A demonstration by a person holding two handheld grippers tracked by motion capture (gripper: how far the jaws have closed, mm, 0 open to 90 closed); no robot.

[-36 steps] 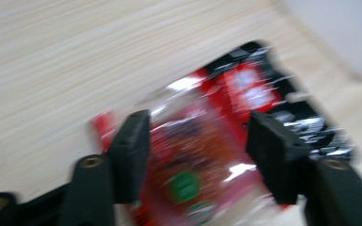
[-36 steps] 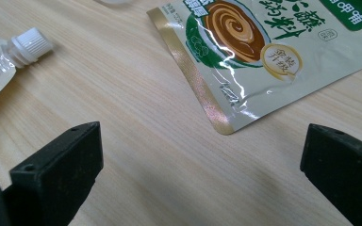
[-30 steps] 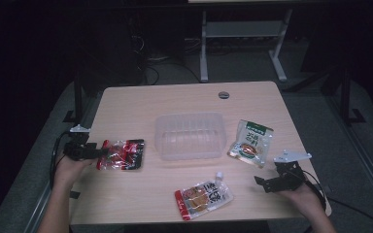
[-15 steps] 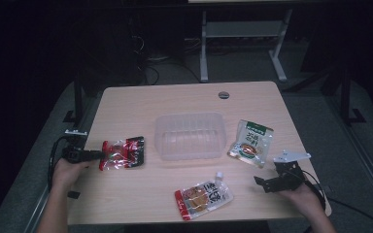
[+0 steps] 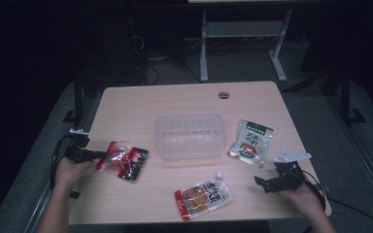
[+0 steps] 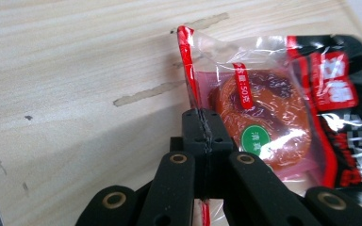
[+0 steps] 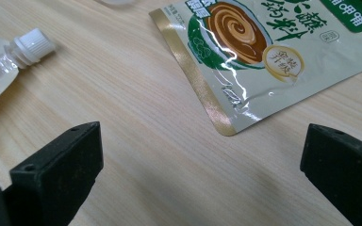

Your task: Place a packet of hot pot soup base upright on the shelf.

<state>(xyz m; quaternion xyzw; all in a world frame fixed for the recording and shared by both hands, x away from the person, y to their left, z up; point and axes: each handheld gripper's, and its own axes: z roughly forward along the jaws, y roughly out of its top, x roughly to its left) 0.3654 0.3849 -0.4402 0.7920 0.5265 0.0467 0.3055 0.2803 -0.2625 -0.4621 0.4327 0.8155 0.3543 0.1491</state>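
On the table (image 5: 175, 97), left tool (image 6: 202, 136) pinches the red packet's (image 6: 283, 108) sealed edge

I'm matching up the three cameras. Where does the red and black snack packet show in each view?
High view: the red and black snack packet lies at the table's left, its edge in the left gripper.
Left gripper view: it fills the right half, its red sealed edge pinched between the shut jaws.
Right gripper view: not in it.
Shared landmark: the pale wooden table, also under the packet and the open right jaws.

clear tub (image 5: 190, 136), green sachet (image 5: 251, 141), spouted pouch (image 5: 203, 198), table (image 5: 175, 104)
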